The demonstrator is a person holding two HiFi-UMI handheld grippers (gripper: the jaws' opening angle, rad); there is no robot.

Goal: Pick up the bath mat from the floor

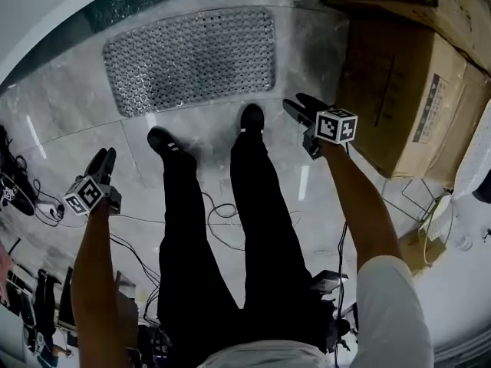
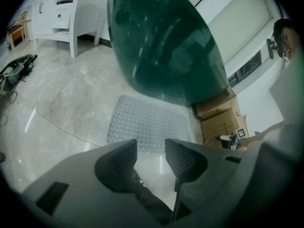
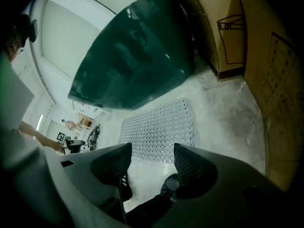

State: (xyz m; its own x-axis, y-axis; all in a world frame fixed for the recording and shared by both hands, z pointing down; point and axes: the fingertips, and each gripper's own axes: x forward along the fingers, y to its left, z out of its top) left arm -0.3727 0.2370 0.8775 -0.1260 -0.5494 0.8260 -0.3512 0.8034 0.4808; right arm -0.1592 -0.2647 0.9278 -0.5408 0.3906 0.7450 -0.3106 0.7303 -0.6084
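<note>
A grey, bubble-textured bath mat (image 1: 192, 60) lies flat on the marble floor, just beyond the person's two black shoes (image 1: 252, 117). My left gripper (image 1: 101, 159) hangs low at the left, well short of the mat and to its near left. My right gripper (image 1: 299, 106) is beside the right shoe, close to the mat's near right corner. In the left gripper view the mat (image 2: 149, 125) shows past the gripper (image 2: 151, 148), whose jaws stand apart and empty. The right gripper view shows the mat (image 3: 159, 129) beyond the open, empty gripper (image 3: 152, 153).
Large cardboard boxes (image 1: 399, 90) stand close on the right of the mat. A curved dark green glass panel (image 2: 161, 42) rises along the mat's far edge. Cables (image 1: 222, 213) trail on the floor by the feet. A white cabinet (image 2: 61, 13) stands far left.
</note>
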